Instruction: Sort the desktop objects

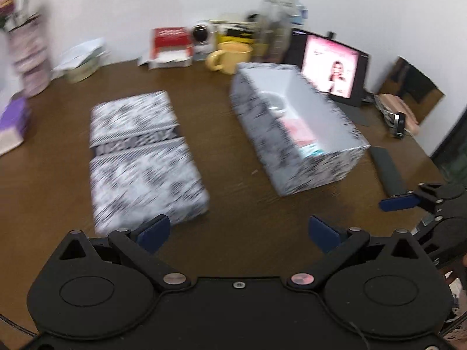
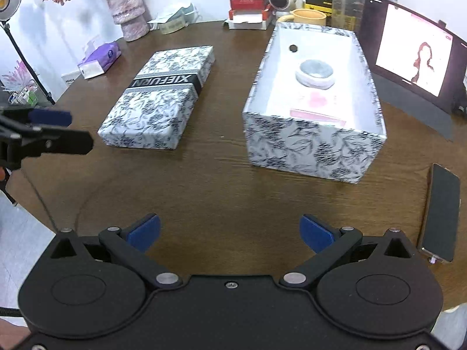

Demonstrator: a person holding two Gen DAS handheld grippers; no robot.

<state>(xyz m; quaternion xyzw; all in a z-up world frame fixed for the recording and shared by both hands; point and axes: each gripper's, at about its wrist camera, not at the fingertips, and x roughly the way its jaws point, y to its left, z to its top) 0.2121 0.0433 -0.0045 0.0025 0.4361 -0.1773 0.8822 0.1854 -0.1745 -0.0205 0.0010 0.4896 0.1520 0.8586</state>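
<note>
An open floral-patterned box [image 2: 309, 145] [image 1: 294, 157] stands right of centre on the brown table. Inside it lie a round white-rimmed case [image 2: 314, 73], a small dark disc [image 2: 293, 48] and a pink flat item [image 2: 316, 115]. Its matching lid [image 2: 159, 99] [image 1: 140, 157], with a dark lettered band, lies flat to the left. My left gripper [image 1: 239, 233] hovers open over the table's near edge, with the lid's near corner just ahead of its left finger. My right gripper [image 2: 230, 232] is open over bare wood in front of both, holding nothing. The left wrist view is blurred.
A black phone [image 2: 440, 213] lies at the right table edge. A lit tablet [image 2: 414, 55] stands behind the box. Along the back wall are a yellow mug [image 2: 306, 16], a red carton [image 2: 248, 5], a flower vase [image 2: 128, 11] and a purple tissue pack [image 2: 99, 58].
</note>
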